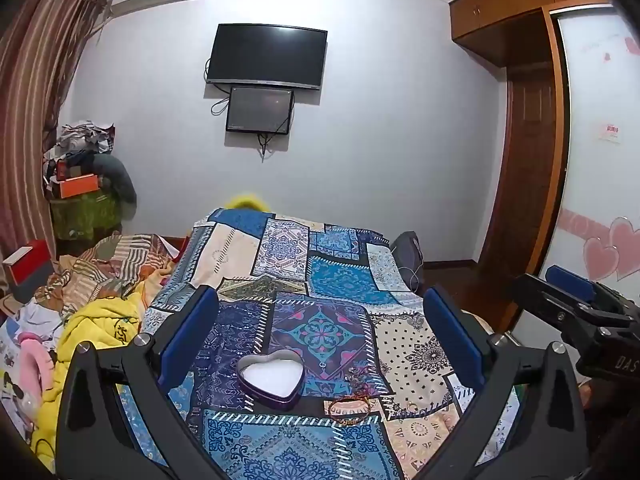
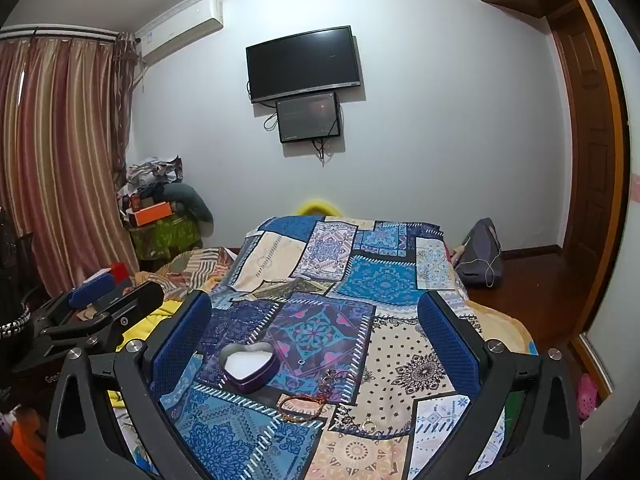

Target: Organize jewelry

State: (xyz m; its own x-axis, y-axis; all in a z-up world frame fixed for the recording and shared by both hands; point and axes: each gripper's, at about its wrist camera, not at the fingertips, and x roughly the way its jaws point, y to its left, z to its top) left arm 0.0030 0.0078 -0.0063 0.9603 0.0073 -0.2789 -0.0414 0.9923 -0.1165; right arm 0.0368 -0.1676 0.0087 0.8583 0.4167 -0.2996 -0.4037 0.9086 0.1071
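Observation:
A purple heart-shaped tin [image 1: 270,376] with a white lining sits open on the patchwork cloth [image 1: 320,280]; it also shows in the right wrist view [image 2: 248,366]. A red-brown cord bracelet [image 1: 352,410] lies just right of it, also in the right wrist view [image 2: 302,406]. Dark small jewelry [image 2: 332,378] and a small ring [image 2: 368,425] lie nearby. My left gripper [image 1: 320,316] is open and empty above the cloth, short of the tin. My right gripper [image 2: 314,316] is open and empty too, beside the left one.
The cloth covers a bed; rumpled yellow and striped bedding [image 1: 100,320] lies to its left. A grey bag [image 2: 480,256] sits on the wooden floor at right. A wardrobe [image 1: 520,160] and piled clutter [image 2: 160,208] line the walls.

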